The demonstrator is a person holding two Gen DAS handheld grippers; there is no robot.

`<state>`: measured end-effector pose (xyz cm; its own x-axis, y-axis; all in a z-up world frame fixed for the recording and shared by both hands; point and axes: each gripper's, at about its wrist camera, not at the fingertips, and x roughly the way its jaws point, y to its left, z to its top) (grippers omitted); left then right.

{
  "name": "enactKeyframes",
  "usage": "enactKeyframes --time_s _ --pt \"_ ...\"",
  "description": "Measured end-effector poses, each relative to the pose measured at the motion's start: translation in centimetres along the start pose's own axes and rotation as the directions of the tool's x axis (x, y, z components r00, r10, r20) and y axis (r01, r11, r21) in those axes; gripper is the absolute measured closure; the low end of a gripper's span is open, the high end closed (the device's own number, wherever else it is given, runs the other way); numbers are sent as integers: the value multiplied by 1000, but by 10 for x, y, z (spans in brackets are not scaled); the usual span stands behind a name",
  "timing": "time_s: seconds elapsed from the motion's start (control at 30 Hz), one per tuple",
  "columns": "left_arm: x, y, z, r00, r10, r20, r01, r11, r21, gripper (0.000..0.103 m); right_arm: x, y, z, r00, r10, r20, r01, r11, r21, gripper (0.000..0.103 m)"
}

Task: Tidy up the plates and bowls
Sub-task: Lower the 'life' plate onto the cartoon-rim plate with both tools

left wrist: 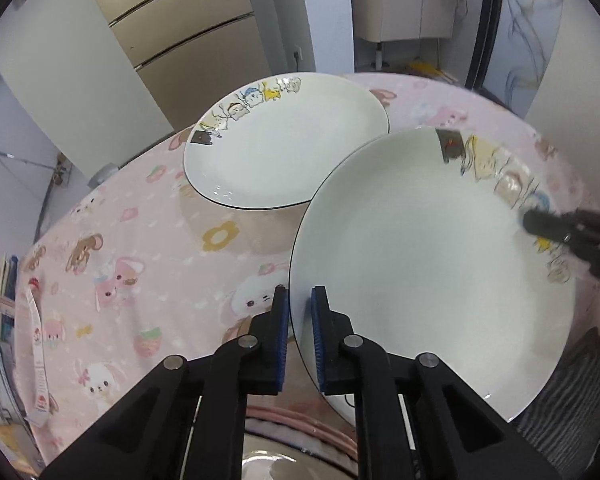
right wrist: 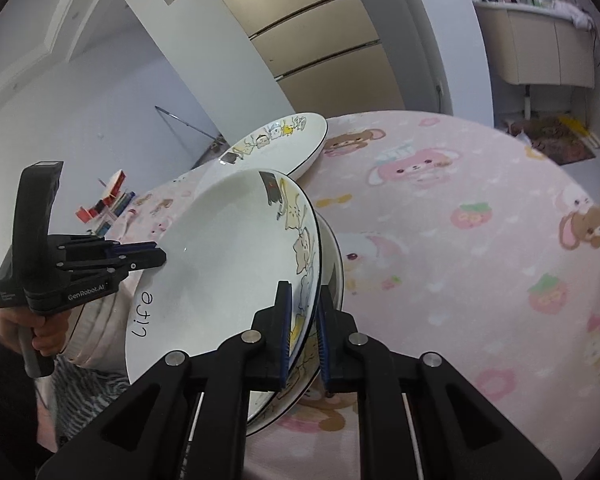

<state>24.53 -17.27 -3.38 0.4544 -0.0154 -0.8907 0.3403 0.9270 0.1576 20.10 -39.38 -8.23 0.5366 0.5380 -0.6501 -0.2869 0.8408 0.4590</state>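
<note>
A white plate with cartoon animals on its rim (left wrist: 420,260) (right wrist: 228,264) is held tilted above the pink table. My left gripper (left wrist: 300,300) (right wrist: 156,254) is shut on its near-left rim. My right gripper (right wrist: 304,300) (left wrist: 536,222) is shut on the opposite, decorated rim. Under the held plate, in the right wrist view, lies another plate or bowl (right wrist: 334,260) and a white bowl marked "Life" (right wrist: 100,320). A second matching plate (left wrist: 288,140) (right wrist: 296,140) lies flat on the table farther back.
The round table carries a pink cartoon cloth (left wrist: 140,264) (right wrist: 460,240). A beige cabinet (left wrist: 188,20) and a white wall stand behind it. Small boxes (right wrist: 108,200) lie on the floor at the left.
</note>
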Motion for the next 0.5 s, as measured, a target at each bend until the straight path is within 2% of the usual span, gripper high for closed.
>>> enactKeyframes --time_s 0.17,0.5 --pt "0 -9 1 998 61 3 -61 996 68 93 -1 -4 0 1000 15 7 -15 1000 9 92" --pt "-14 -1 7 999 20 42 -22 999 50 94 1 8 3 999 -49 -11 48 998 -40 92"
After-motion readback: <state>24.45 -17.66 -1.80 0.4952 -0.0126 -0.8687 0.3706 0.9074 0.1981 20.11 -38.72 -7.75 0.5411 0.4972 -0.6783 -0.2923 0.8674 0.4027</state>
